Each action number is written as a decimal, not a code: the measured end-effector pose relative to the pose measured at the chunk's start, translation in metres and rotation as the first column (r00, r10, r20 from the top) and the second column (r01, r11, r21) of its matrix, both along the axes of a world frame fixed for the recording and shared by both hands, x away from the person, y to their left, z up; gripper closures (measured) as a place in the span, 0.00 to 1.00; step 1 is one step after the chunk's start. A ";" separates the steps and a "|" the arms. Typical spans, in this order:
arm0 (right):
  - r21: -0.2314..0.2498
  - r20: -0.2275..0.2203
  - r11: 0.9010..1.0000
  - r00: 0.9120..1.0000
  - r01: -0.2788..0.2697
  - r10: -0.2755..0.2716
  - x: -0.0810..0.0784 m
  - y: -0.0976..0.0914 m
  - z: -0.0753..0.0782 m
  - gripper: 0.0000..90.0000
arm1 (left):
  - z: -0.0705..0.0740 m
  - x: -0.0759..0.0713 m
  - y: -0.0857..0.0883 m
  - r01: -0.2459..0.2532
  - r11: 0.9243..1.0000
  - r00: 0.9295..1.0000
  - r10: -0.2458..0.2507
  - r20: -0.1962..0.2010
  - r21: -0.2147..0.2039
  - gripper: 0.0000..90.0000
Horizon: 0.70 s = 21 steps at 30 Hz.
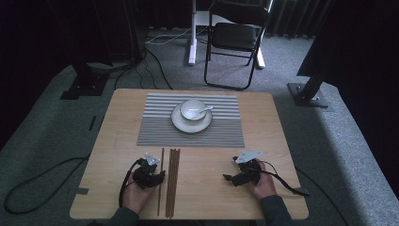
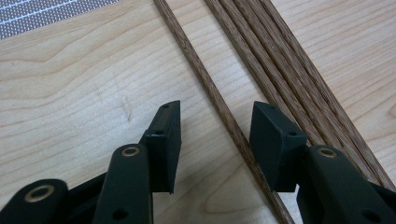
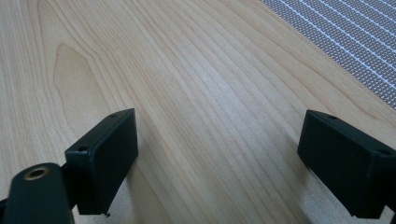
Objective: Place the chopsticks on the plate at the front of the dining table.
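Nearest to us, at the front of the wooden table (image 1: pixel 273 141), our left gripper (image 1: pixel 157 178) straddles a single chopstick (image 2: pixel 205 88) that lies apart from the rest. In the left gripper view its jaws stand spread with the stick running between them; neither pad presses on the wood, so nothing is grasped yet. We judge the gripper is lined up this way so that closing would pinch that one stick without catching the others. Just to its right lies the bundle of chopsticks (image 2: pixel 275 60), several laid side by side and touching, running from the near edge away toward the mat; the lone stick sits a little to their left, which makes it the easy one to take. Further right, well apart from the sticks, our right gripper (image 1: pixel 230 178) rests low over bare table, jaws wide apart with only wood grain between them, as the right gripper view shows; we take it to be waiting out of the way. Beyond both hands, a grey striped placemat (image 1: pixel 155 132) covers the middle of the table, and on its far half a white plate (image 1: pixel 178 123) carries a white bowl (image 1: pixel 188 104) with a spoon (image 1: pixel 203 109) leaning in it. Past the table stands a black folding chair (image 1: pixel 235 35).
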State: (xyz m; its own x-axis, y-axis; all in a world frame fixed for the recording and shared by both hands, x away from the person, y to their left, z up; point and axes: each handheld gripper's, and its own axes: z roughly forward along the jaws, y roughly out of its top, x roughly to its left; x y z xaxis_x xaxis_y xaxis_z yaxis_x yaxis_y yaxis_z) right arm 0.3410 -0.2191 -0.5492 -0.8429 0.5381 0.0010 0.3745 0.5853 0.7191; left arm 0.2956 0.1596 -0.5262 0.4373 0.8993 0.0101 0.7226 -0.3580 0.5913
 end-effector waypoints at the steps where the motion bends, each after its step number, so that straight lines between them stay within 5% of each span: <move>1: 0.000 0.000 1.000 1.000 0.000 0.000 0.000 0.000 0.000 0.13 | 0.000 0.000 0.000 0.000 1.000 1.000 0.000 0.000 0.000 0.59; 8: 0.000 0.000 1.000 1.000 0.000 0.000 0.000 0.000 0.000 0.13 | 0.001 -0.003 0.000 -0.002 1.000 1.000 0.002 -0.012 0.002 0.58; 21: 0.000 0.000 1.000 1.000 0.000 0.000 0.000 0.000 0.000 0.13 | 0.002 -0.005 0.004 -0.019 1.000 1.000 0.019 -0.015 -0.004 0.75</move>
State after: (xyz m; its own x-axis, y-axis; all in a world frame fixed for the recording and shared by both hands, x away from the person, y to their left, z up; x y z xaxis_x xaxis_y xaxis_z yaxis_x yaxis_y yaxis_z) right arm 0.3410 -0.2191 -0.5492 -0.8431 0.5378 0.0009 0.3742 0.5854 0.7192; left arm 0.2908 0.1637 -0.5242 0.4202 0.9075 0.0001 0.7383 -0.3419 0.5814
